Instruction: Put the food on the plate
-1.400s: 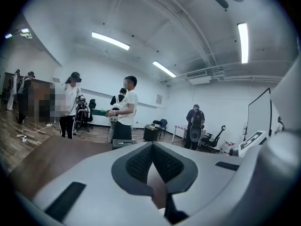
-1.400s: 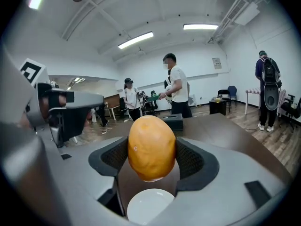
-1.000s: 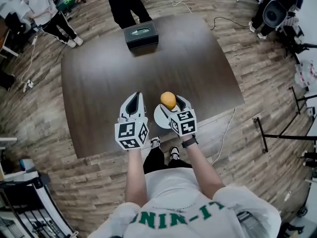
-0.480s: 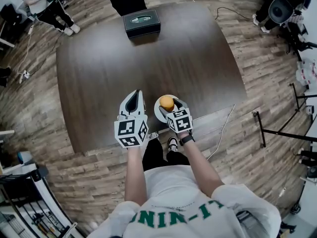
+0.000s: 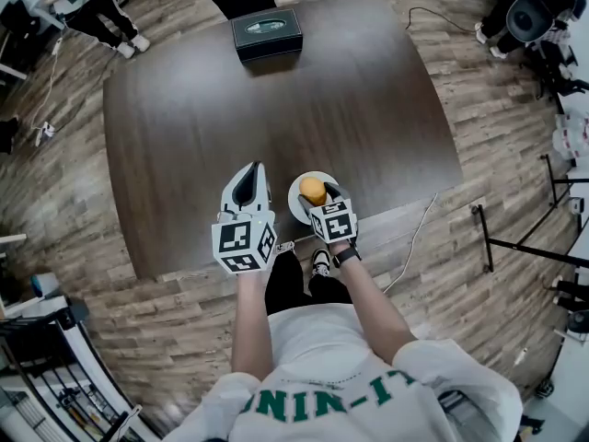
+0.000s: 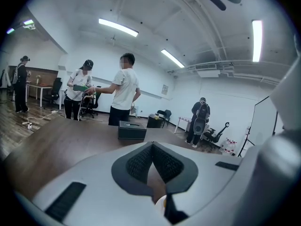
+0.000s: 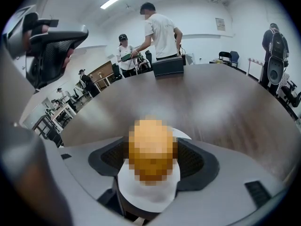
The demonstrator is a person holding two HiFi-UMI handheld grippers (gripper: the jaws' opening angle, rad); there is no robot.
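Observation:
A round orange-yellow piece of food [image 5: 313, 190] sits between the jaws of my right gripper [image 5: 315, 193], which is shut on it. It hangs over the middle of a small white plate [image 5: 296, 201] near the table's front edge. In the right gripper view the food [image 7: 151, 149] touches both dark pads [image 7: 193, 160], with the plate [image 7: 146, 194] right beneath; whether the food rests on the plate I cannot tell. My left gripper [image 5: 250, 175] is just left of the plate, shut with nothing in it, and its pads [image 6: 141, 161] meet at the tip.
The dark brown table [image 5: 230, 109] carries a black box [image 5: 267, 33] at its far edge, also seen as the box [image 7: 168, 66] in the right gripper view. People stand beyond the far side. A cable [image 5: 419, 233] hangs off the table's front right edge.
My right gripper has brought the food from the plate's far rim to over its middle. The left gripper has stayed beside the plate.

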